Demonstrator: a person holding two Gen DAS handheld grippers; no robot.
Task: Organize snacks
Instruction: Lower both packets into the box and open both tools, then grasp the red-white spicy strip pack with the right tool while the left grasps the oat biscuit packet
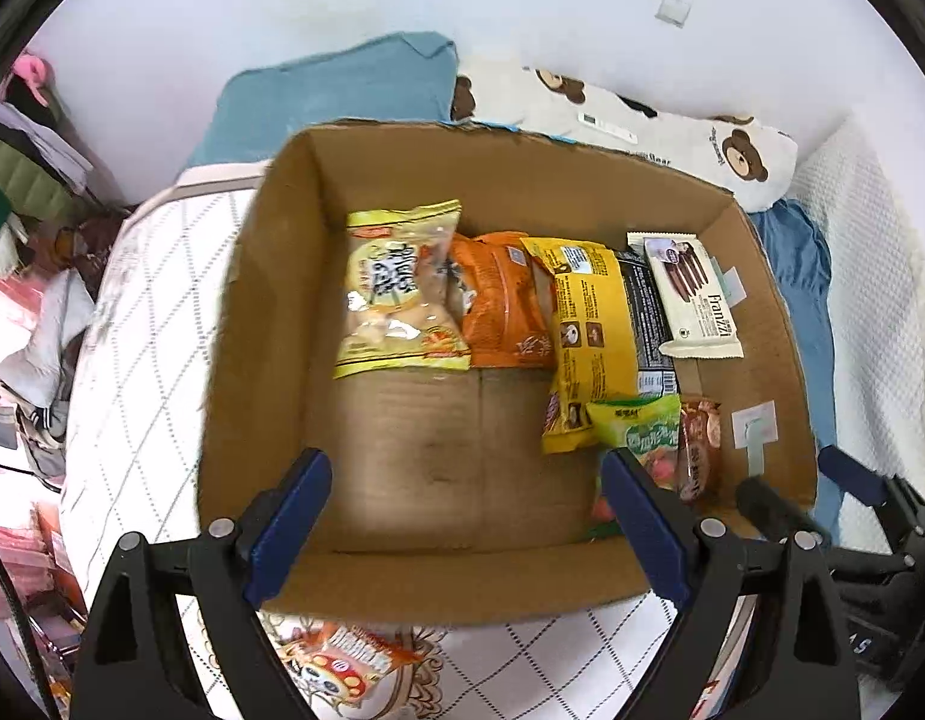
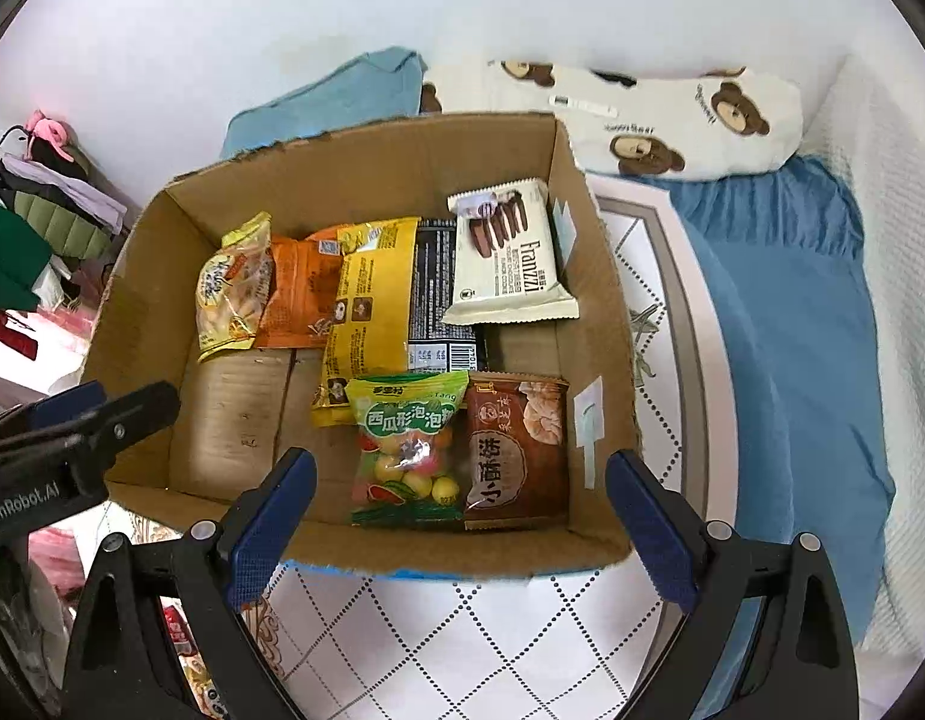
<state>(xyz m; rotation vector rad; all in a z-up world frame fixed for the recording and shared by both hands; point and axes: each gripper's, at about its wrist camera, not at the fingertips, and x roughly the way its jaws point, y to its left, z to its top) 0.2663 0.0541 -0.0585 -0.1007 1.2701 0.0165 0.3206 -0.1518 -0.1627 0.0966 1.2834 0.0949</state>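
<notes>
**Filling the box: most snacks in, one still outside**

Sitting on the bed (image 2: 462,630), the cardboard box (image 2: 600,324) already holds a back row of packets and, nearer, the candy bag (image 2: 411,450) and brown pastry pack (image 2: 516,444). A panda-print snack (image 1: 342,660) lies outside, seemingly left to pack. The left tool (image 1: 465,525) and right tool (image 2: 462,516) both gape wide, holding nothing.

Bare cardboard floor (image 1: 414,456) lay open ahead of the left claw (image 1: 465,516); snack packets (image 1: 402,288) crowded beyond and rightward.
</notes>
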